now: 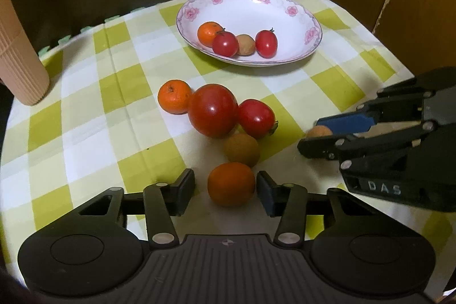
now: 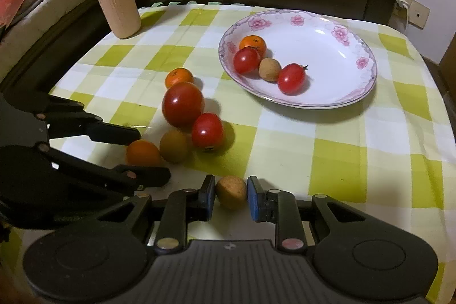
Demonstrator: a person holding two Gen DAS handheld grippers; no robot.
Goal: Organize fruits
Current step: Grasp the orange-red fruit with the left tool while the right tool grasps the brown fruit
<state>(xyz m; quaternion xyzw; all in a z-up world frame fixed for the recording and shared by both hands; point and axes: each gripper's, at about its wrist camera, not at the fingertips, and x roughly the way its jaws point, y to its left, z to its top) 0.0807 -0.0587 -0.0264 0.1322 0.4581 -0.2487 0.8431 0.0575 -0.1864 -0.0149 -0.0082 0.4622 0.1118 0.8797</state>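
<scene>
Fingers of right gripper (image 2: 230, 194) pinch small tan round fruit (image 2: 231, 191); left gripper (image 1: 225, 185) gapes around soft orange tangerine (image 1: 230, 183), untouched; grip mid-sides gently.

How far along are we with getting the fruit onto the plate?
Under halfway. Done: the floral plate holds four fruits, a tangerine, two small tomatoes and a brown one. In hand: the right gripper is shut on a small brown fruit; the left gripper brackets a tangerine, pads not clearly pressing. Left on the cloth: another tangerine, the big tomato, a smaller tomato, another brown fruit.
</scene>
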